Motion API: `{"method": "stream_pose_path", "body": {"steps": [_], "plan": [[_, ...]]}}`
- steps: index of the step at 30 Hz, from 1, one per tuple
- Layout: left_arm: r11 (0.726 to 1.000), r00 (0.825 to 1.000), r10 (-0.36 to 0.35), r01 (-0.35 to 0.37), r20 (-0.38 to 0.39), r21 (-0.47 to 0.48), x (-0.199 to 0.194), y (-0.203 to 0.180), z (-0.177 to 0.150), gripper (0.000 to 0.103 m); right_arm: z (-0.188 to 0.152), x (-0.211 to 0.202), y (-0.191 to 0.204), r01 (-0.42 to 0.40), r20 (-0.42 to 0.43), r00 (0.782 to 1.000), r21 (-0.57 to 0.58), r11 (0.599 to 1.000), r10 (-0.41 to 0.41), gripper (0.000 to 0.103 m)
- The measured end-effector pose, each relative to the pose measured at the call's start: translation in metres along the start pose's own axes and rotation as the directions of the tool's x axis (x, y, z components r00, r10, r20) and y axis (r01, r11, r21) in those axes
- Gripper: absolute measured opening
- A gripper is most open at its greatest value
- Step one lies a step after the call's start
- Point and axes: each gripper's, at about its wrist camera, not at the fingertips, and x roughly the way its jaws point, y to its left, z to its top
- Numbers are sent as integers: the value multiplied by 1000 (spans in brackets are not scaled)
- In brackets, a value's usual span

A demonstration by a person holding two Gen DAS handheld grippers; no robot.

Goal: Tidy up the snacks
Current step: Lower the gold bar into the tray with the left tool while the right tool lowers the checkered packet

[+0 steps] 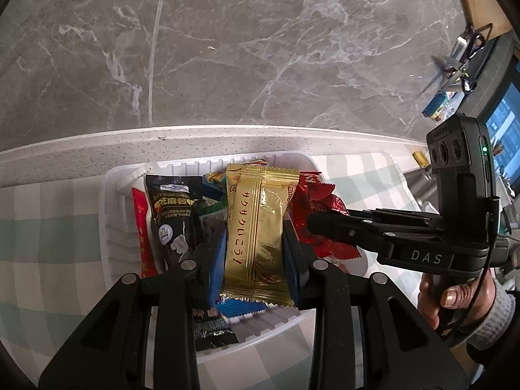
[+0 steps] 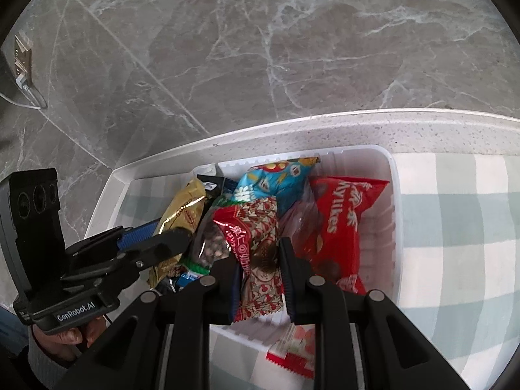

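Both grippers (image 1: 256, 243) (image 2: 258, 253) are clamping crinkly, slippery, feather-light snack packets, gold wafer (image 1: 256, 224) and red pack (image 2: 256, 243), mid-body over the tray (image 2: 390, 195).

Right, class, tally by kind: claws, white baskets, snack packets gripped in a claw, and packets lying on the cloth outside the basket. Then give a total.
Claws: 2, left claw and right claw
White basket: 1
Gripped packets: 2, gold packet and red patterned packet
Outside on the cloth: 1, red-and-white packet
Total: 6
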Motion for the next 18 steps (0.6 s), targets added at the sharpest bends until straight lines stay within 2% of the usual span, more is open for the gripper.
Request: {"method": "stream_pose_path", "body": {"steps": [10,12,14,18], "plan": [[999,999,37,-37,-12,-9,15,6,1,30,1,9,-3,3,-9,1000,-8,1000,-3,25],[999,999,36,-36,-11,-13,16,6,1,35,1,8,-3,4,-6,1000,-11,1000,-4,25],[999,999,38,-38,-7,-16,16,6,1,48,2,6,-1,5,0,1000,-15,1000,-5,25],[999,999,49,-49,2,-3,13,3,2,51,1,0,1,15,17,1000,-25,1000,-15,31]]}}
